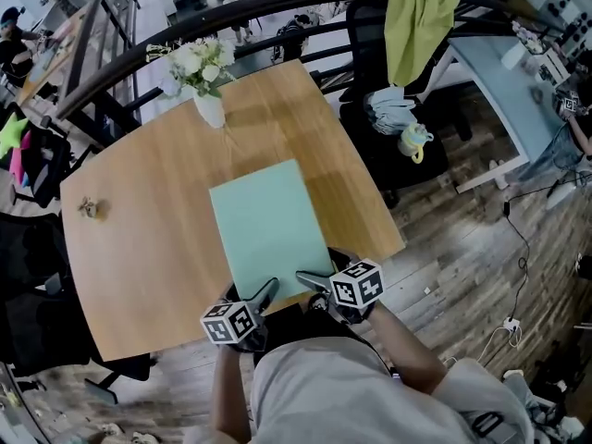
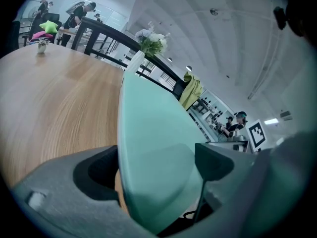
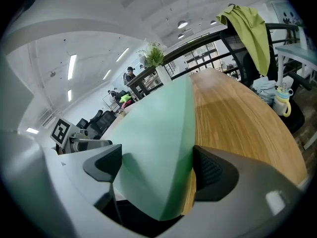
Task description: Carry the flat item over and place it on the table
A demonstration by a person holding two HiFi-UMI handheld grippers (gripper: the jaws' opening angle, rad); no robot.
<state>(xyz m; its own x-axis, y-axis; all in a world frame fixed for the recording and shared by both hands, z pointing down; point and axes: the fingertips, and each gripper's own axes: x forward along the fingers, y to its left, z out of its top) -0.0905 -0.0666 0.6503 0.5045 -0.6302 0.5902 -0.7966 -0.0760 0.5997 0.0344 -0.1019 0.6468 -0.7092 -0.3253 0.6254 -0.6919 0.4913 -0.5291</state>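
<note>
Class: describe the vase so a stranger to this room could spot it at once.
Find the wooden table by the black railing. At its far edge, beyond the green sheet, stands the vase: white, the only thing holding flowers.

The table (image 1: 139, 248) stands before the person, with a railing (image 1: 231, 12) curving behind its far edge. The flat sheet (image 1: 268, 225) lies on the table's middle, its near edge at the near rim. There the left gripper (image 1: 266, 292) and, just right of it, the right gripper (image 1: 310, 277) each clamp that edge between their jaws. A vase (image 1: 210, 109) stands behind the sheet, near the far edge. A small object (image 1: 90, 208) sits well to the left. Right of the table is a chair (image 1: 365, 151) — a cloth (image 1: 421, 17) hangs over its back.
</note>
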